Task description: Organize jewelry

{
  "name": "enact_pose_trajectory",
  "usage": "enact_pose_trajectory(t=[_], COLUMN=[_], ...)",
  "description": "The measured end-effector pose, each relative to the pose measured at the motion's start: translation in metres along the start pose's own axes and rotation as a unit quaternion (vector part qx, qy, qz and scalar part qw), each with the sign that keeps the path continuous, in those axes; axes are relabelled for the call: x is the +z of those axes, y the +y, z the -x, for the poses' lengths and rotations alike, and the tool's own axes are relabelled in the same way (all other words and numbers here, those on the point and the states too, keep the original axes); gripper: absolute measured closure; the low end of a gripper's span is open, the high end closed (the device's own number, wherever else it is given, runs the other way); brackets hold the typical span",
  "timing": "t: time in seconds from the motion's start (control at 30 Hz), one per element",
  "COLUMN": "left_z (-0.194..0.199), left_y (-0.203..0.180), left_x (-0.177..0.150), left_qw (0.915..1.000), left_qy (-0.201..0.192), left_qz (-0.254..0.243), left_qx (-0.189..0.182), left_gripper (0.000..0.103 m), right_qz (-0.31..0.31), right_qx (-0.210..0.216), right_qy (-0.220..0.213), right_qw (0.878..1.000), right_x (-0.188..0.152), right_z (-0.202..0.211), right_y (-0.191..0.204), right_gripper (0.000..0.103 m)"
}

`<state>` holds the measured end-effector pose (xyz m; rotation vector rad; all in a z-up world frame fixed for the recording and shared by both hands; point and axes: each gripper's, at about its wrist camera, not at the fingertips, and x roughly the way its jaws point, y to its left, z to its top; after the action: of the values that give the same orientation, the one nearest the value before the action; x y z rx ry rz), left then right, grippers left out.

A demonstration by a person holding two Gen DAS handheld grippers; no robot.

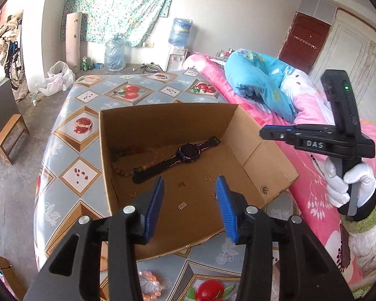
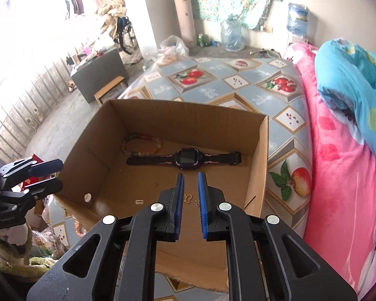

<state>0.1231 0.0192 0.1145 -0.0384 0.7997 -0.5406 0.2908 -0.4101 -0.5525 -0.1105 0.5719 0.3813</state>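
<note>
One cardboard box [image 2: 188,118] stands on the fruit-patterned table cover [image 2: 250,85], and both grippers hang above it. Inside lie one black watch [image 2: 184,160], one bracelet of coloured beads [image 2: 140,145] beside its strap, and some small gold pieces [image 1: 181,205], perhaps five, too tiny to name.

The left gripper [image 1: 189,208] has its blue pads spread with nothing between them. The right gripper [image 2: 191,205] has a narrow gap, also with nothing inside.

Only the left wrist view shows the white-gloved hand [image 1: 348,183] on the right tool and one pink bead bracelet [image 1: 150,286] lying outside the box on the cover. Only the right wrist view shows the watch face plainly.
</note>
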Motion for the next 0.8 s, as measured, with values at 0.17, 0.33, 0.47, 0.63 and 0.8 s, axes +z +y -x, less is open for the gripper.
enact_pose_trajectory(t=[0.17,0.33,0.47,0.63,0.8], left_z=[0.037,0.068,0.069,0.044,0.015], left_y=[0.015,0.033,0.035,0.026,0.007], left_x=[-0.014,-0.043,-0.072,-0.103,-0.12], left_qw=[0.9986,0.9954,0.9972,0.9982,0.9968], left_qy=[-0.052,-0.086,-0.054,-0.003,0.025], left_qz=[0.008,0.005,-0.006,-0.014,-0.038], left_qx=[0.013,0.043,0.051,0.058,0.066], left_gripper=[0.051,0.039,0.035,0.034,0.034], right_qz=[-0.016,-0.059,-0.088,-0.124,-0.11], right_qx=[0.001,0.01,-0.007,-0.033,-0.064], right_qy=[-0.085,-0.128,-0.107,-0.041,0.009], right_qw=[0.996,0.99,0.99,0.991,0.992], right_x=[-0.024,-0.071,-0.112,-0.157,-0.181], right_z=[0.062,0.092,0.079,0.035,0.003], right_y=[0.012,0.019,0.024,0.032,0.05], right_gripper=[0.068,0.044,0.037,0.037,0.037])
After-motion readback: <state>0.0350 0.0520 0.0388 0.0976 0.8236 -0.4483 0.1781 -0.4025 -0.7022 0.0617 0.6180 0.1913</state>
